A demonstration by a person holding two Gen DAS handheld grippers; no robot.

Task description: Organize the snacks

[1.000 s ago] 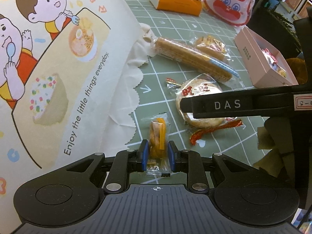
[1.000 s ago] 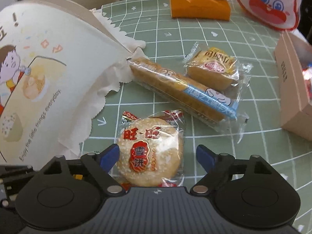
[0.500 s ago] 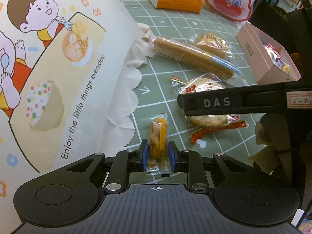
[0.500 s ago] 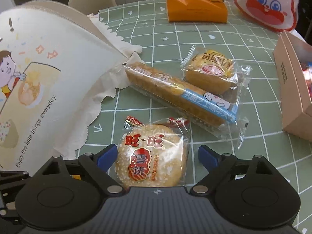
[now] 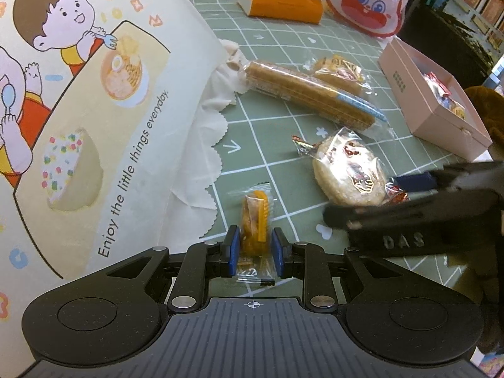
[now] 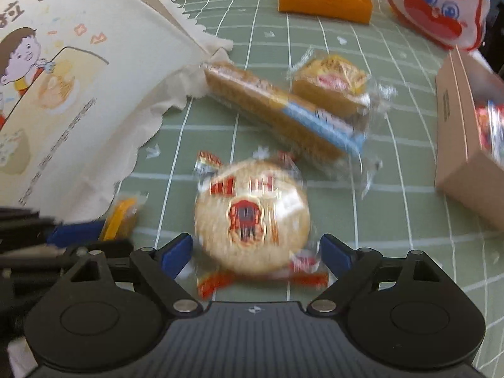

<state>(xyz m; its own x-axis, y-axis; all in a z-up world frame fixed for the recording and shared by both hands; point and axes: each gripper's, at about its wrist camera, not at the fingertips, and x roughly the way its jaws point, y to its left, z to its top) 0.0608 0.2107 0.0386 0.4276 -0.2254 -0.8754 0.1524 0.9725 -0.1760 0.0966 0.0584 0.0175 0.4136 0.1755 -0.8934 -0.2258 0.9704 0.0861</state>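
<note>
1. The left tongs (image 5: 254, 249) are clenched on a small snack (image 5: 254, 220) in a clear wrapper, with a blue pad on each side of it.
2. The small snack lies on the green table (image 5: 277, 123), just beside the frilly white paper (image 5: 201, 145) of a big picture bag (image 5: 94, 94).
3. The right tongs (image 6: 256, 250) are released and wide. Their jaws have just been opening.
4. A round rice cracker (image 6: 252, 217) in its wrapper sits between the right tongs' blue pads, but the pads do not press on it.
5. The cracker is near the middle of the table, just right of the small snack.
6. Past the cracker lies a long biscuit pack (image 6: 277, 113), one end touching the white paper.
7. A little cake (image 6: 334, 85) in a clear wrapper lies just beside the long pack, on its far side.
8. A pink box (image 5: 431, 100) with snacks in it sits by the right edge of the table.
9. An orange box (image 5: 283, 0) and a red and white bunny bag (image 5: 368, 3) sit at the far edge.
</note>
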